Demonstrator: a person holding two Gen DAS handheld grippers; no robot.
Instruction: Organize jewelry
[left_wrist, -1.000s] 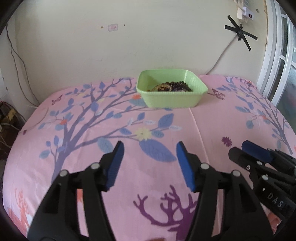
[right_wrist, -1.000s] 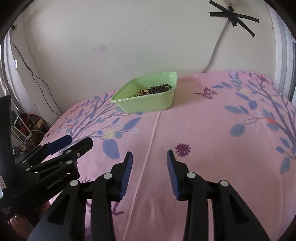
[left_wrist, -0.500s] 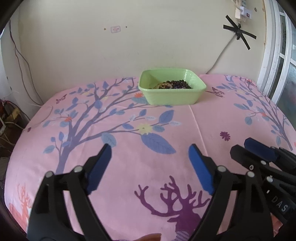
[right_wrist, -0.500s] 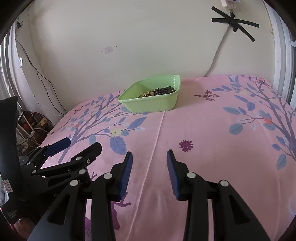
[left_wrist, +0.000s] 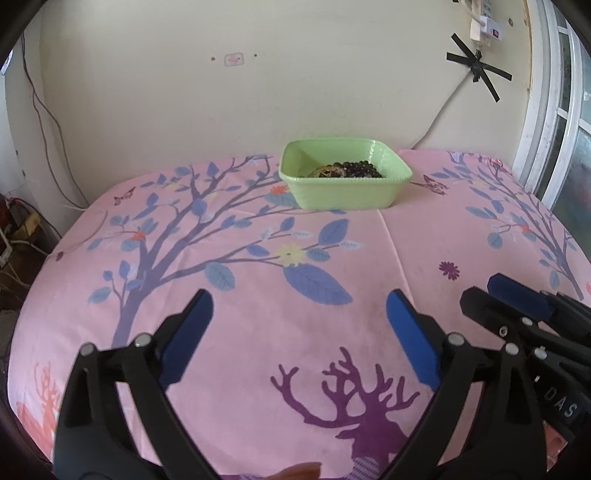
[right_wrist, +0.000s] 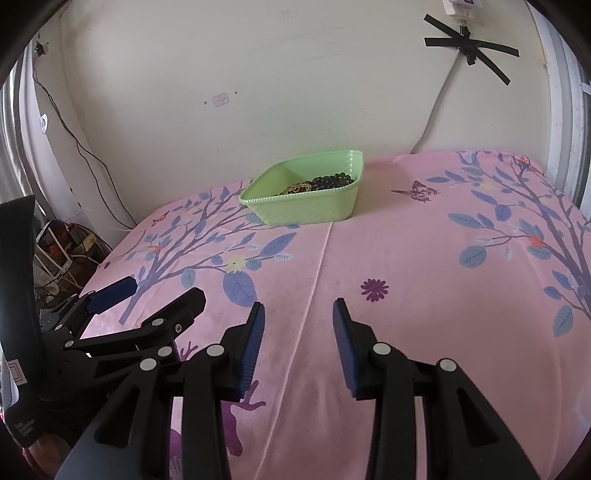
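A light green square basket (left_wrist: 345, 194) stands at the far middle of the pink patterned cloth; it also shows in the right wrist view (right_wrist: 306, 208). Inside it lie dark beads (left_wrist: 356, 169) and a gold piece (left_wrist: 327, 171). My left gripper (left_wrist: 299, 306) is open wide and empty, well short of the basket. My right gripper (right_wrist: 298, 314) is open and empty, also well short of it. Each gripper shows at the edge of the other's view.
The pink cloth with tree and deer prints (left_wrist: 258, 258) covers the table up to a cream wall. Cables and clutter (right_wrist: 62, 240) lie off the left edge. A window frame (left_wrist: 546, 110) is at the right.
Both grippers have drawn back from the basket, which looks smaller now. The left gripper's jaws have opened wider. The right gripper's jaws stay the same.
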